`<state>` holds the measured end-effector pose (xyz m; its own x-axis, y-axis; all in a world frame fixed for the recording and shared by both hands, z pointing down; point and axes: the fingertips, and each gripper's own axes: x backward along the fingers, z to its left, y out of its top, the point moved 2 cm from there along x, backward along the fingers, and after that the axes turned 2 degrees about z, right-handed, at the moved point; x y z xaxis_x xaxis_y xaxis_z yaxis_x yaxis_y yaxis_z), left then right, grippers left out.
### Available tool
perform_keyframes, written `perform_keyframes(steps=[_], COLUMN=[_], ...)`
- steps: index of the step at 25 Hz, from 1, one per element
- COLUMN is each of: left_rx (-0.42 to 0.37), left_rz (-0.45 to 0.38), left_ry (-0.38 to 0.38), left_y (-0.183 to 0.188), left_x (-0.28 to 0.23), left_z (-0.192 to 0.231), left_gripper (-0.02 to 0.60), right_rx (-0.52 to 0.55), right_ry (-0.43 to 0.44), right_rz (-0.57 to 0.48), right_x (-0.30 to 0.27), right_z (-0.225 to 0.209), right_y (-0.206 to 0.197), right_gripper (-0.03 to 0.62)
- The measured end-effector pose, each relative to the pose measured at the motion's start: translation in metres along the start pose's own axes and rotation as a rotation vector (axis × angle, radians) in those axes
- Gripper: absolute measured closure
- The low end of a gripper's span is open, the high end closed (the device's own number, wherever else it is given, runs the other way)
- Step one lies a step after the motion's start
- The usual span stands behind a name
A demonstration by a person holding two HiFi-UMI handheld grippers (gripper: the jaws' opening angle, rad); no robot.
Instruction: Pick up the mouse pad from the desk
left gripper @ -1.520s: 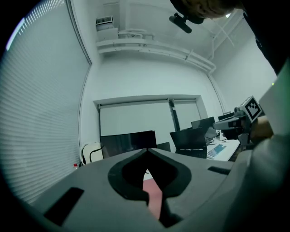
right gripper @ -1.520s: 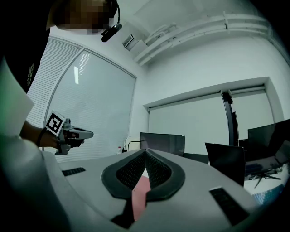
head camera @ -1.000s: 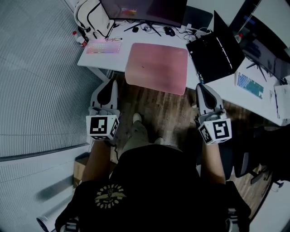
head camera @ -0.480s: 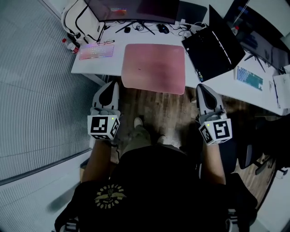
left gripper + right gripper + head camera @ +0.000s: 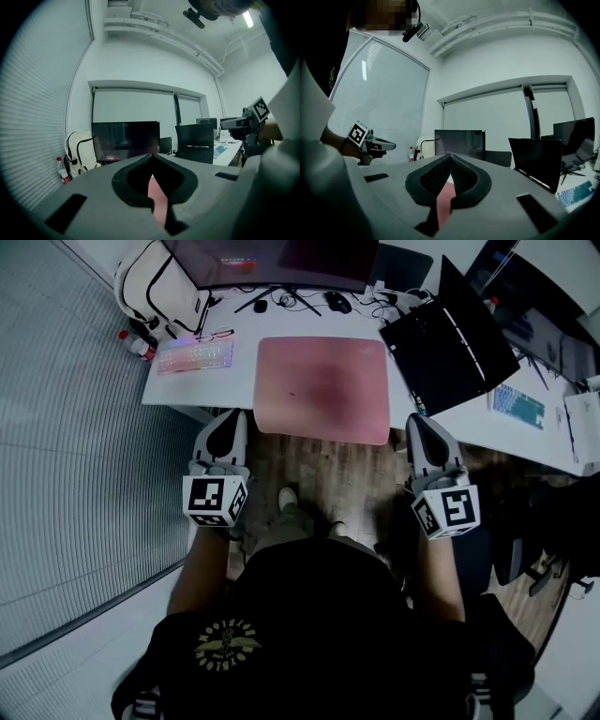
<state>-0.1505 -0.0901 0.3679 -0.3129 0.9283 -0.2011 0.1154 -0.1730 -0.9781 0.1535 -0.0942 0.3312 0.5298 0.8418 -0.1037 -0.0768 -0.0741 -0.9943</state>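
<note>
Pink mouse pad (image 5: 322, 388) flat on surface (image 5: 187, 388), near edge at surface's front lip, wider side running across. Jaws closed, nothing held: left hand-held gripper (image 5: 228, 418) just off pad's near-left corner, right hand-held gripper (image 5: 422, 421) just off near-right corner. Pad ahead, between both; neither clearly nearer. Jaws likely need opening before grasp.

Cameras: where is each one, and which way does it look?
Head view: on the person's head, looking steeply down at the pink mouse pad on the desk; shows torso, arms, left hand-held gripper, right hand-held gripper.
Left gripper view: on the left hand-held gripper, facing the monitor; shows its shut jaws.
Right gripper view: on the right one, likewise.
Shared: both gripper views see the monitor.
</note>
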Motion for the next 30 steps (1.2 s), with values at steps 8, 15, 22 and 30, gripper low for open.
perform_keyframes(steps=[8, 15, 22, 30], left_rx=[0.021, 0.017, 0.001, 0.100], left_rz=[0.021, 0.013, 0.049, 0.212], left_ry=[-0.037, -0.095, -0.137, -0.157], left_y=[-0.009, -0.009, -0.034, -0.119], left_x=[-0.031, -0.057, -0.082, -0.111], left_z=[0.045, 0.075, 0.101, 0.093], left_gripper=[0.575, 0.575, 0.575, 0.575], right_rx=[0.006, 0.026, 0.024, -0.029], right_ry=[-0.045, -0.100, -0.190, -0.181], right_rz=[0.020, 0.042, 0.100, 0.271], right_x=[-0.043, -0.072, -0.076, -0.085], right_z=[0.002, 0.010, 0.005, -0.014], right_y=[0.002, 0.006, -0.016, -0.098], right_gripper=[0.594, 0.594, 0.594, 0.594])
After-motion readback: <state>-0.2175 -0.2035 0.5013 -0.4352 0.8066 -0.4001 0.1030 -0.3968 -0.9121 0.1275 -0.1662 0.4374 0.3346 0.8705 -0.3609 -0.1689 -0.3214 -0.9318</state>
